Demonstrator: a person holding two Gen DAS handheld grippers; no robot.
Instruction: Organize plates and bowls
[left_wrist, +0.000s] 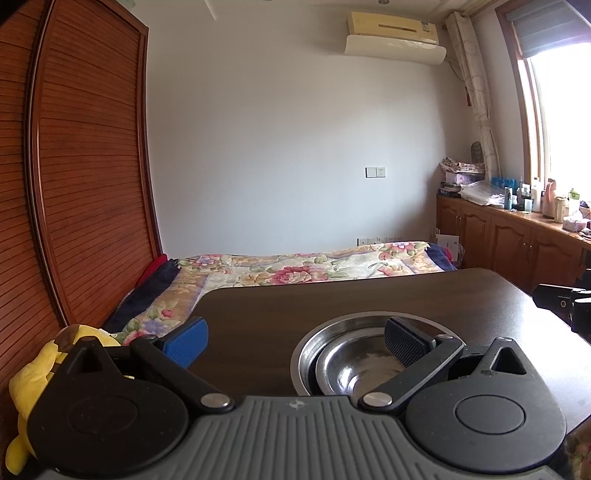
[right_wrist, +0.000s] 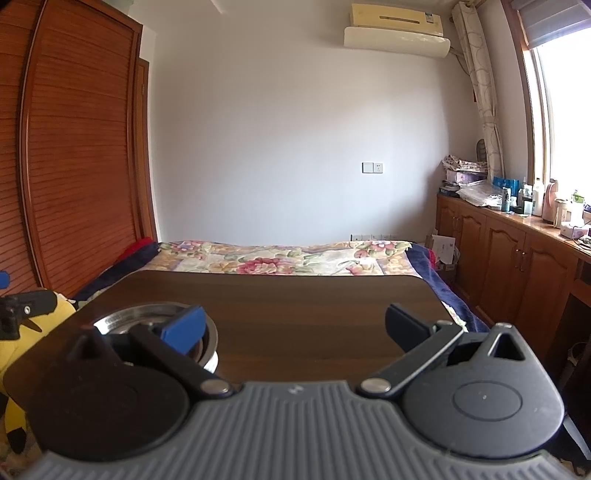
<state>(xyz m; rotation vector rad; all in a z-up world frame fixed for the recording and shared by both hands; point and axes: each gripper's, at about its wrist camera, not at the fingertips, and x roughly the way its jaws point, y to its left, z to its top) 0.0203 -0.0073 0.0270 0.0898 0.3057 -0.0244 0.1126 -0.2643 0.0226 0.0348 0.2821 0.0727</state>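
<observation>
In the left wrist view, the left gripper (left_wrist: 295, 338) had its fingers spread wide, grasping nothing; the nested shiny steel bowls (left_wrist: 354, 363) sat on the dark wooden surface (left_wrist: 332, 295) under its right finger.

In the right wrist view, the right gripper (right_wrist: 293, 326) was equally released, with the bowls behind its left finger. A careless closing could push the smooth bowls off the near edge.

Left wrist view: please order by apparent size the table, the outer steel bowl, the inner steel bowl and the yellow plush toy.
1. table
2. outer steel bowl
3. inner steel bowl and yellow plush toy: unsure, both partly hidden behind the gripper.
</observation>
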